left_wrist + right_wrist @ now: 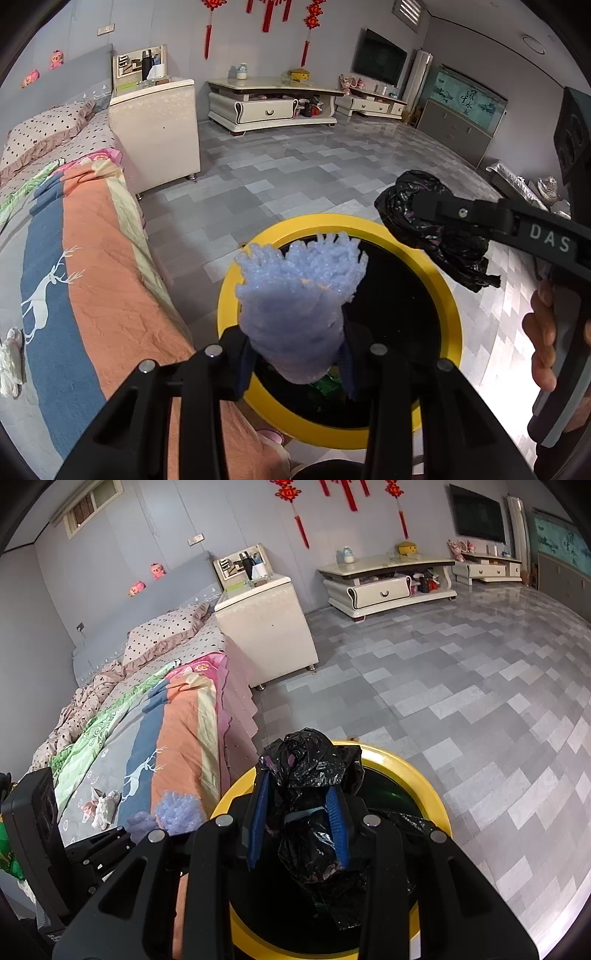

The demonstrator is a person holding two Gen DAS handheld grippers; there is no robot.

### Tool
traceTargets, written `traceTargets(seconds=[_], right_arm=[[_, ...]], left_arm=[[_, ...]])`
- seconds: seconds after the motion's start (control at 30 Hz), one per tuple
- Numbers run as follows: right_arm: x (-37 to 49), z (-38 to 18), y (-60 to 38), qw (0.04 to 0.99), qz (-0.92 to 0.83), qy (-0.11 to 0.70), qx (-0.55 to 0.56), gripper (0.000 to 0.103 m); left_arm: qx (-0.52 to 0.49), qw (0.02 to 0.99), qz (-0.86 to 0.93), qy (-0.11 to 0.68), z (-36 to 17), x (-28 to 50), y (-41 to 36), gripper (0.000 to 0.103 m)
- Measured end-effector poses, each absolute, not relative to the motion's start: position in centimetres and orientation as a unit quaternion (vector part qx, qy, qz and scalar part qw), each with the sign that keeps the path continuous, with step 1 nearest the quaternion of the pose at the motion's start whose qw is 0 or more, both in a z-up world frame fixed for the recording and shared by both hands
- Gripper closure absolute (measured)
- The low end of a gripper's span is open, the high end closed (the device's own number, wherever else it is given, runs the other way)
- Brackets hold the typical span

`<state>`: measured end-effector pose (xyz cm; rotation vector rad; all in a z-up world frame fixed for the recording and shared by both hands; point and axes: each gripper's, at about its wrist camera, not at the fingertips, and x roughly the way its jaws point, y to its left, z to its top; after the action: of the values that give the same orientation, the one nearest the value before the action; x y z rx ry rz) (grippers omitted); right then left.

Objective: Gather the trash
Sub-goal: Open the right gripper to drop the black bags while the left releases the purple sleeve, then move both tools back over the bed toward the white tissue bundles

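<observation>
Two hand-held grippers, each loaded with trash, above a yellow-rimmed bin beside a bed.

Left gripper [295,354]: jaws pinching a wad of pale blue bubble wrap [299,291], held directly over the bin's dark opening. Right gripper [299,830]: blue-padded jaws pinching a crumpled black plastic bag [314,775], held over the bin's far rim. Bin [229,295]: round, yellow rim, black interior, something green partly visible inside; stands on grey tiled floor [295,177], touching or just beside the bed [92,277]. Bed: striped quilt with white deer print, polka-dot pillow [44,129]. Also present: cream bedside cabinet [159,125], low TV stand [273,103], red wall ornaments [208,29].
</observation>
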<state>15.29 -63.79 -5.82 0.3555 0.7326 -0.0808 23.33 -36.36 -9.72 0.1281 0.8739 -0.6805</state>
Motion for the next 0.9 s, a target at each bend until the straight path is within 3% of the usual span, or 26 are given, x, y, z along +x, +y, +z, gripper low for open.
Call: traceTargets(seconds=[0.1, 0.2, 0.33, 0.63, 0.9], right_arm=[[15.1, -5.9, -64.0, 0.918, -0.043, 0.356, 0.172, 0.072], [15.0, -5.8, -64.1, 0.918, -0.049, 0.354, 0.174, 0.063], [14.6, -5.6, -64.3, 0.918, -0.056, 0.349, 0.18, 0.045], [14.0, -5.2, -64.5, 0.918, -0.067, 0.343, 0.187, 0.037], [13.5, -4.8, -64.0, 0.919, -0.063, 0.341, 0.187, 0.035]], left_arm=[[0.056, 0.846, -0.33, 0.415, -9.6, 23.3, -36.3, 0.068], [0.056, 0.846, -0.331, 0.414, -9.5, 23.4, -36.1, 0.062], [0.054, 0.849, -0.326, 0.411, -9.5, 23.5, -35.9, 0.045], [0.043, 0.854, -0.317, 0.41, -9.4, 23.5, -34.4, 0.026], [0.037, 0.86, -0.299, 0.411, -9.1, 23.9, -32.6, 0.022]])
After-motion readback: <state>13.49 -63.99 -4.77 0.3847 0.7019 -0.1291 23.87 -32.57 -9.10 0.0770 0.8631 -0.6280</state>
